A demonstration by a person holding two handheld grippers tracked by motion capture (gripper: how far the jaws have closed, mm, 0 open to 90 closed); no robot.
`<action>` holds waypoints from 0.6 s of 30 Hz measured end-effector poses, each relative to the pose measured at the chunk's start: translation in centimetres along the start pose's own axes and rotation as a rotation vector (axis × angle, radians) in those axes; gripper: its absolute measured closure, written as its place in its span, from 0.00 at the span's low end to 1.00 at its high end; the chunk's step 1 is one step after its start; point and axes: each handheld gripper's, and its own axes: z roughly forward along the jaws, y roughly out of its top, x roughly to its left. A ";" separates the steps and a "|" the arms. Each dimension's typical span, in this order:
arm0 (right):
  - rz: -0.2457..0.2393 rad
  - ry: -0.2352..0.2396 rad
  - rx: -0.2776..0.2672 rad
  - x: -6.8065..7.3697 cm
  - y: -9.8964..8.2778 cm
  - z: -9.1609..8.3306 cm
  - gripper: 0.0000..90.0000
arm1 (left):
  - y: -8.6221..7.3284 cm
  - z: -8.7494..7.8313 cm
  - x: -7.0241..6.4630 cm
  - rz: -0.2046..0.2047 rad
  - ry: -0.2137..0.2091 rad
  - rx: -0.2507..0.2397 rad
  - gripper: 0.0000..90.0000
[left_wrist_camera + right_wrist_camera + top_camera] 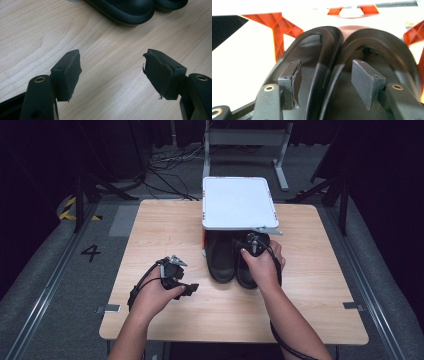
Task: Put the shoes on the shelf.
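Straddling both black shoes' [332, 75] touching walls, right tool [324, 80] gapes.

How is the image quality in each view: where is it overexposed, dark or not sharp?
High view: the white tray is bright, the room around the table very dark. Left gripper view: even light, wood grain sharp, the shoe toe casts a soft shadow. Right gripper view: background behind the orange frame is blown out white, and the black shoes look soft and slightly blurred.
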 end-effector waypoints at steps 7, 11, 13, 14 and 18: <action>-0.043 0.043 -0.040 -1.0 0.3 -4.3 0.46 | 1.4 0.6 -0.5 0.032 -0.011 -0.001 0.33; -0.102 0.029 0.007 -2.1 -0.2 -6.1 0.45 | 2.0 1.2 -1.2 0.049 -0.026 0.025 0.36; -0.115 0.036 0.022 -2.6 -0.8 -6.9 0.45 | 2.3 1.5 -1.5 0.056 -0.037 0.033 0.38; -0.120 0.044 0.026 -2.8 -1.1 -7.4 0.45 | 2.4 1.6 -1.7 0.054 -0.039 0.036 0.39; -0.132 0.088 0.076 -3.7 -2.2 -9.0 0.45 | 2.7 2.2 -1.9 0.046 -0.036 0.017 0.43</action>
